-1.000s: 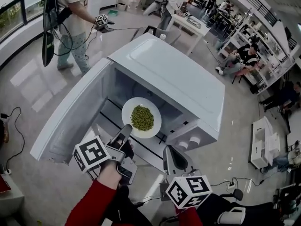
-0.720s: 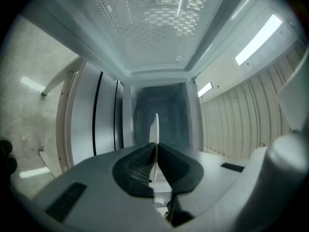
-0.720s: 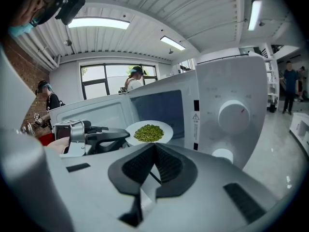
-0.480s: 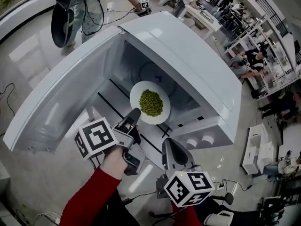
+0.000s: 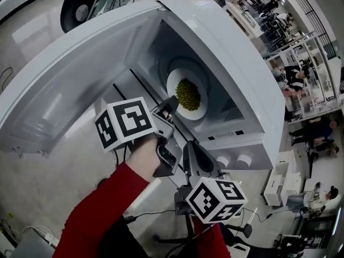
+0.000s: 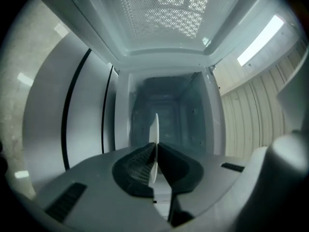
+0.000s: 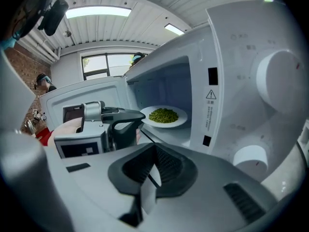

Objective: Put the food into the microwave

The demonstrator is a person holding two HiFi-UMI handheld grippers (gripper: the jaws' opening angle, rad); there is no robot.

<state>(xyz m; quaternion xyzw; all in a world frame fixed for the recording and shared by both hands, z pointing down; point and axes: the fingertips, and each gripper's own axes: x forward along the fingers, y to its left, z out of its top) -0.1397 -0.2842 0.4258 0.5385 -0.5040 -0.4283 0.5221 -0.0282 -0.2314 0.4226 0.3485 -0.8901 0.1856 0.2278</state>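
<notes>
A white plate (image 5: 172,87) of green peas (image 5: 188,94) hangs inside the open white microwave (image 5: 215,42), just above the cavity floor. My left gripper (image 5: 171,106) is shut on the plate's near rim. In the left gripper view the plate (image 6: 155,129) shows edge-on between the closed jaws of the left gripper (image 6: 155,148), with the cavity's back wall ahead. My right gripper (image 5: 194,160) is below the opening, shut with nothing in it. The right gripper view shows the right gripper (image 7: 155,151), the plate (image 7: 182,114) with its peas (image 7: 163,115), and the left gripper (image 7: 135,117).
The microwave door (image 5: 59,90) swings wide open to the left. Two round knobs (image 5: 244,160) sit on the control panel right of the opening, close to my right gripper. Cables (image 5: 145,214) lie on the floor below. People and tables (image 5: 301,79) stand far behind.
The left gripper has carried the plate from in front of the opening forward into the cavity. The head view has come closer to the microwave. The right gripper has sunk a little.
</notes>
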